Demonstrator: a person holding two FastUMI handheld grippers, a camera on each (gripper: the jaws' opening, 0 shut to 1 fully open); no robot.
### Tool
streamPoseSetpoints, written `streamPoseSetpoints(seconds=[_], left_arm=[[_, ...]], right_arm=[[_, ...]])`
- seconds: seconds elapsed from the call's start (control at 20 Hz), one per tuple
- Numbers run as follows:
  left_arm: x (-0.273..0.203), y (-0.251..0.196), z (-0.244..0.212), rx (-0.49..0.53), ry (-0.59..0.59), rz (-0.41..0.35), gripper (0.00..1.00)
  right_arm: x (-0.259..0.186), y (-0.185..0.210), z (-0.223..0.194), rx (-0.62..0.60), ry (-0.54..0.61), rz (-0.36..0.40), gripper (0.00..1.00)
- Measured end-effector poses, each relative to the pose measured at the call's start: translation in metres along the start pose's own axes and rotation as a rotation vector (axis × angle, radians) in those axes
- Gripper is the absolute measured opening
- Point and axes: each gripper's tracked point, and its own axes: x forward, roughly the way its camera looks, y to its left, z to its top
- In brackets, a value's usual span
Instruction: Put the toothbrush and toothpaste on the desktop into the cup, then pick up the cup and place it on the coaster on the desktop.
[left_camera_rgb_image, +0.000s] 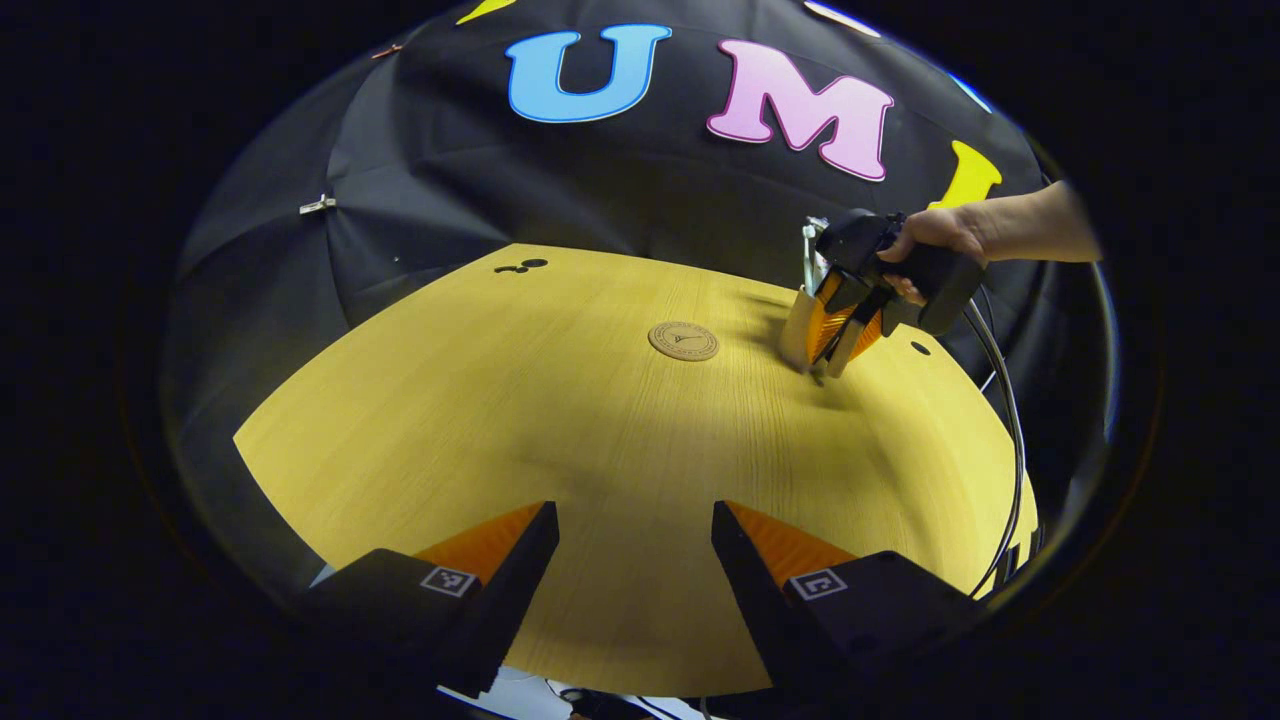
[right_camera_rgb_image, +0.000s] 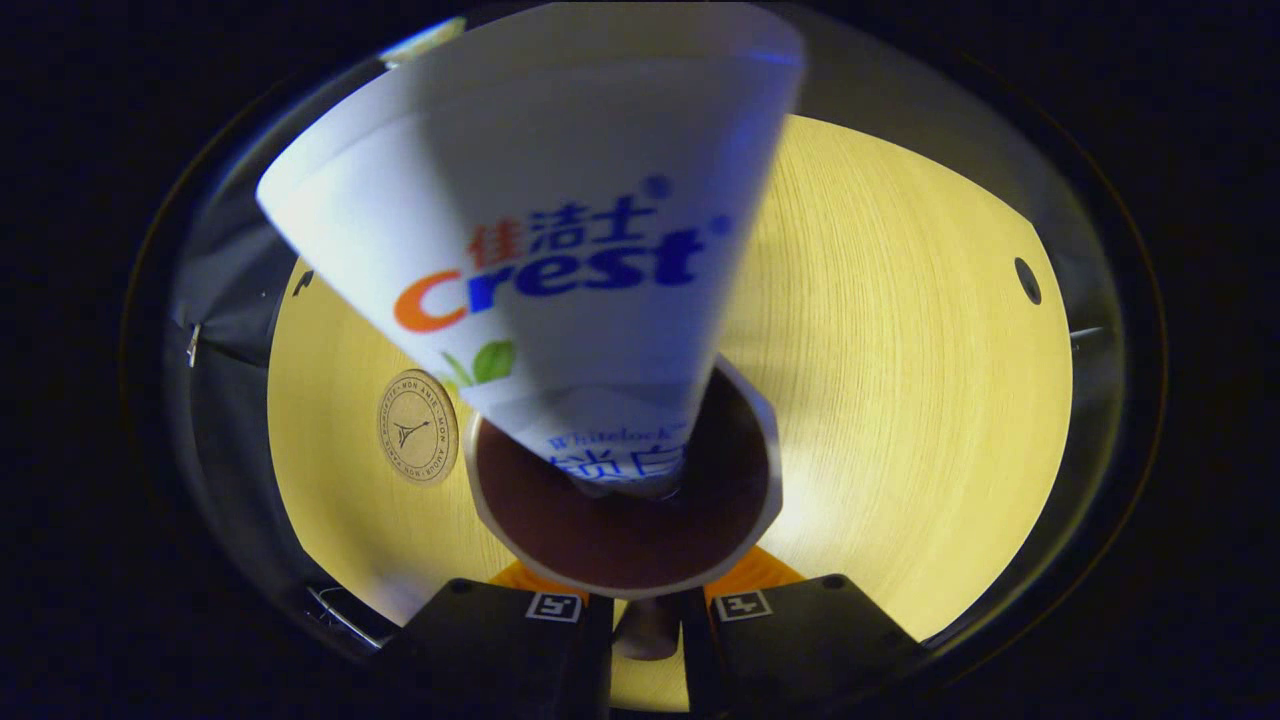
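A: Pale wood surface (left_camera_rgb_image: 600, 450). Where's the cup?

B: The cup (right_camera_rgb_image: 625, 510) stands right of the coaster (right_camera_rgb_image: 417, 427), clamped by the right gripper (right_camera_rgb_image: 645, 600).

A: And inside?

B: A white toothpaste (right_camera_rgb_image: 540, 230) tube, cap down, leaning up-left. The left gripper (left_camera_rgb_image: 635, 555) hangs open, holding nothing.

The pale cup (right_camera_rgb_image: 625, 500) with a dark brown inside stands upright on my light wooden desktop (right_camera_rgb_image: 900, 400), and in my left gripper view it shows as a pale, tapered vessel (left_camera_rgb_image: 797, 330) to the right of the coaster. A white toothpaste tube (right_camera_rgb_image: 540, 250) with blue and orange lettering sits in it, narrow end down in the cup, wide end leaning up and out. The round cork coaster (right_camera_rgb_image: 417, 427) with a stamped ring design lies flat and bare just beside the cup (left_camera_rgb_image: 683, 340).
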Motion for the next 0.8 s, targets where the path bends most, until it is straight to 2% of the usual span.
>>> streamPoseSetpoints(seconds=[0.05, 0.1, 0.15, 0.35, 0.6, 0.8], left_arm=[[0.000, 0.000, -0.001, -0.003, 0.000, 0.001, 0.98], [0.000, 0.000, -0.001, -0.003, 0.002, 0.003, 0.98], [0.000, 0.001, -0.002, -0.001, 0.002, 0.005, 0.98], [0.000, 0.002, -0.003, 0.022, 0.001, 0.007, 0.98], [0.000, 0.003, -0.005, 0.035, 0.009, -0.003, 0.98], [0.000, 0.002, -0.006, 0.040, 0.008, -0.015, 0.98]], right_arm=[[-0.002, -0.001, 0.000, -0.018, -0.001, 0.002, 0.33], [-0.002, -0.001, -0.001, -0.038, -0.007, 0.003, 0.26], [-0.003, -0.002, -0.001, -0.070, -0.020, 0.001, 0.32], [-0.003, -0.005, -0.002, -0.203, -0.067, -0.041, 0.31], [-0.014, -0.001, -0.003, -0.252, -0.114, -0.044, 0.29], [-0.030, 0.019, 0.004, -0.272, -0.150, -0.019, 0.28]])
